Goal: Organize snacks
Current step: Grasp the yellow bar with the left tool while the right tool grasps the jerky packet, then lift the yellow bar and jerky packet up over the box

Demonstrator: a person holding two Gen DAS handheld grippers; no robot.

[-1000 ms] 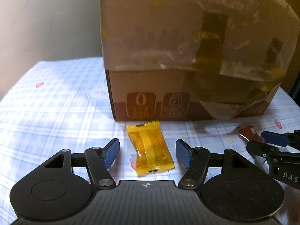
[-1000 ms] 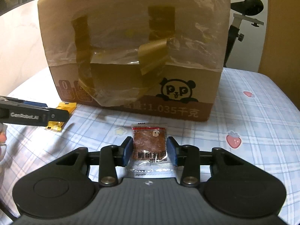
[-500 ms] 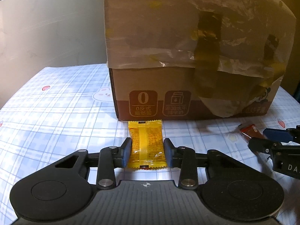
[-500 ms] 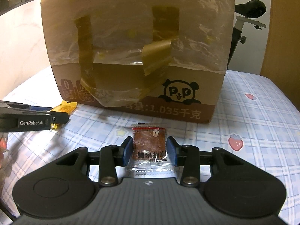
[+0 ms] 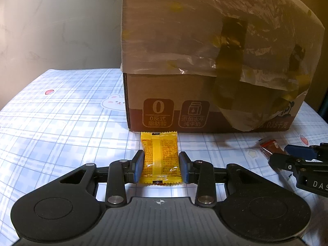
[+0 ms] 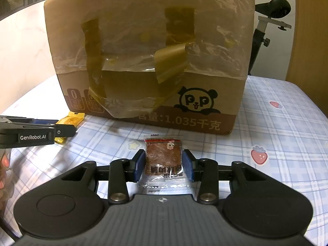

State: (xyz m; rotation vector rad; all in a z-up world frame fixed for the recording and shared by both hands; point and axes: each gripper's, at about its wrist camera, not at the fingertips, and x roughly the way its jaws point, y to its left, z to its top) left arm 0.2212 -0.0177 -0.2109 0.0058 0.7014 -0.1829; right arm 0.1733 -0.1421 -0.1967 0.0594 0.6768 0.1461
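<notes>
Straight ahead of both grippers, blocked by a tall cardboard box (image 5: 205, 78) with loose tape and plastic film hanging down its front. Only a narrow strip of checked tablecloth (image 5: 61, 123) between box and fingertips. Wide open cloth to the left of the box in the left wrist view, bare back to the pale wall (image 5: 61, 30). Open cloth to the right of the box in the right wrist view too, ending near a black stand (image 6: 264, 26) past the table edge. Between the two grippers, little spare room: left gripper (image 5: 162, 166) and right gripper (image 6: 164, 165) side by side, near each other.
</notes>
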